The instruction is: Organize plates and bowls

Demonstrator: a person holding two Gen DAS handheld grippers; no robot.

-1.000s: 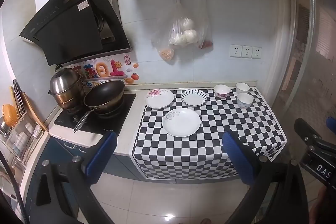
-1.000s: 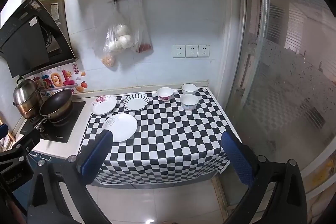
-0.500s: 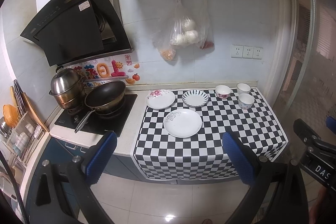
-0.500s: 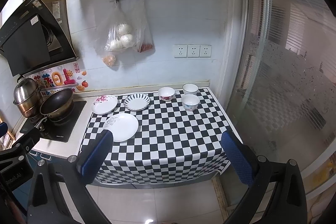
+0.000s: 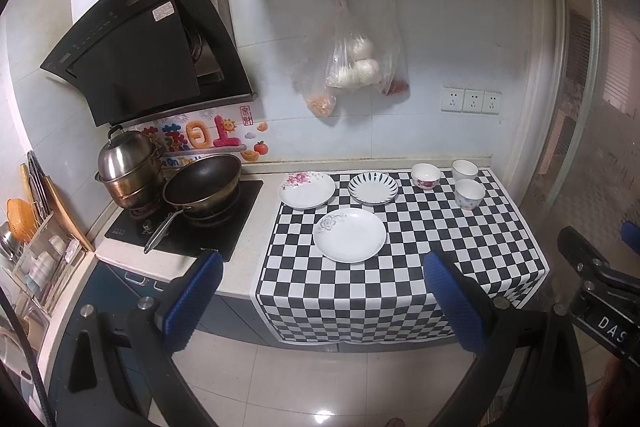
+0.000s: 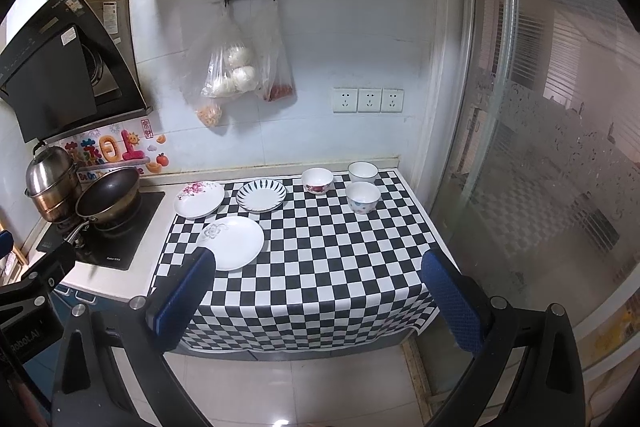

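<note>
Both grippers' jaws gape empty, 3 plates and 3 bowls well ahead.

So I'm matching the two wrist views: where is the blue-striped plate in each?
Left wrist: blue-striped plate sits centre, back row of the checkered cloth.
Right wrist: same plate sits left of centre.
Shared landmark: wall sockets.

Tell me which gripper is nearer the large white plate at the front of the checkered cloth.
Left, by a slight margin. The left gripper hangs directly before the large white plate, centred between its open fingers. The right gripper sits further right; the plate lies by its left finger.
</note>
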